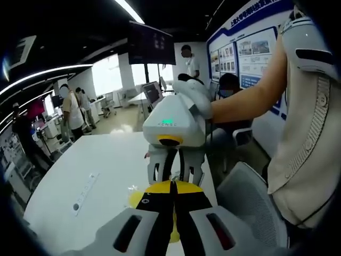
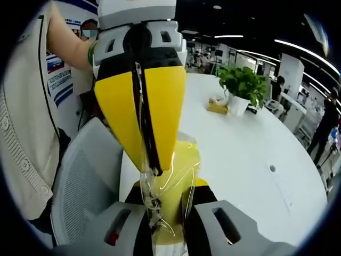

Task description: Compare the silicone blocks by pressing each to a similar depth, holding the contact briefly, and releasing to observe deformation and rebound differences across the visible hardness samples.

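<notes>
Open-plan office, long white desk [image 2: 250,154] with broad bare surface running to a potted plant [image 2: 242,85] near its far edge, mesh chair [image 2: 85,181] at the near edge. Yellow silicone block in clear wrap [image 2: 178,176]: held above the near edge, directly between the two facing tools, long axis along their line. Left hand-held gripper [image 2: 152,168] and right hand-held gripper [image 2: 162,213]: each clenched on the wrap from opposite ends, equally near.
</notes>
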Action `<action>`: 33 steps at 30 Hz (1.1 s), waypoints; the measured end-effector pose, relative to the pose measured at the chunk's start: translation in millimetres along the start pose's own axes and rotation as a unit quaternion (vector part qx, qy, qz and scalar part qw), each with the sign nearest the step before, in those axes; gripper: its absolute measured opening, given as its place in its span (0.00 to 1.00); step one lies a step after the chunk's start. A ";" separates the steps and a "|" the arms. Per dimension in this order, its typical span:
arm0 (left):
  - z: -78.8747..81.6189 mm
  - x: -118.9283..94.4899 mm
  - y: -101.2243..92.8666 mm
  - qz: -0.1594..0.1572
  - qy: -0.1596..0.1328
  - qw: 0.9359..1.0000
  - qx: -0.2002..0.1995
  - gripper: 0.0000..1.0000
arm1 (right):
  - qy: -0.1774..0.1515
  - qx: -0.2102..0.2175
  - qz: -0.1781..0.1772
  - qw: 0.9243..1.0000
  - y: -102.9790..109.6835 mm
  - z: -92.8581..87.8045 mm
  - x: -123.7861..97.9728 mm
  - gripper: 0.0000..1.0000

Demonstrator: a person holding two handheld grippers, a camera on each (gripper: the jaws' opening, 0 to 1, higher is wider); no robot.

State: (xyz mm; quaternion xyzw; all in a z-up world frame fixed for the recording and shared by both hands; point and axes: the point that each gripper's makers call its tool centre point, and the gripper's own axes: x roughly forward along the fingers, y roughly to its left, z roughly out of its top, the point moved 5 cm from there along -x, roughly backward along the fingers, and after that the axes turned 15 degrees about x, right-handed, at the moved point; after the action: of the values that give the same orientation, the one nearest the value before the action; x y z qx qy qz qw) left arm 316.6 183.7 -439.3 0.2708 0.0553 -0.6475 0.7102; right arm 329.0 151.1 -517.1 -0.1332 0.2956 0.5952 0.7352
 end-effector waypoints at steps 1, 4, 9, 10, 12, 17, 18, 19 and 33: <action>0.3 0.1 -0.2 0.000 0.000 1.000 0.000 0.00 | 0.001 0.002 0.001 1.000 0.3 0.0 -0.3 0.08; 1.3 -0.2 -0.9 0.000 0.000 1.000 0.001 0.00 | 0.001 0.001 0.003 1.000 1.3 0.1 -0.8 0.08; 1.3 -0.7 -2.1 0.000 0.002 1.000 0.003 0.00 | 0.003 -0.001 0.004 1.000 2.1 -0.2 -0.7 0.08; 1.2 -0.8 -2.1 0.000 0.001 1.000 0.003 0.00 | 0.003 -0.002 0.004 1.000 2.1 -0.2 -0.7 0.08; 1.2 -0.9 -2.2 0.001 0.002 1.000 0.001 0.00 | 0.004 0.001 0.005 1.000 1.9 -0.3 -0.6 0.09; 0.7 -0.9 -2.7 0.002 0.003 1.000 -0.001 0.00 | 0.010 0.003 0.006 1.000 1.9 -1.5 -0.5 0.10; 0.6 -0.9 -2.6 0.002 0.003 1.000 -0.001 0.00 | 0.010 -0.002 0.000 1.000 0.5 -1.2 -0.6 0.10; 0.5 -0.9 -2.5 0.002 0.004 1.000 -0.001 0.00 | 0.013 -0.001 0.000 1.000 0.4 -1.6 -0.7 0.11; 0.0 -2.4 -5.5 0.000 0.011 1.000 0.008 0.00 | 0.023 -0.003 0.005 1.000 1.1 -3.4 1.0 0.15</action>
State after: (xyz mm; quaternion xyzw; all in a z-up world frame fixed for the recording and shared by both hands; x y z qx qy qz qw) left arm 311.0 185.8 -440.0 0.2832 0.0581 -0.6446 0.7078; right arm 327.1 150.3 -520.2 -0.1469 0.3113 0.5966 0.7250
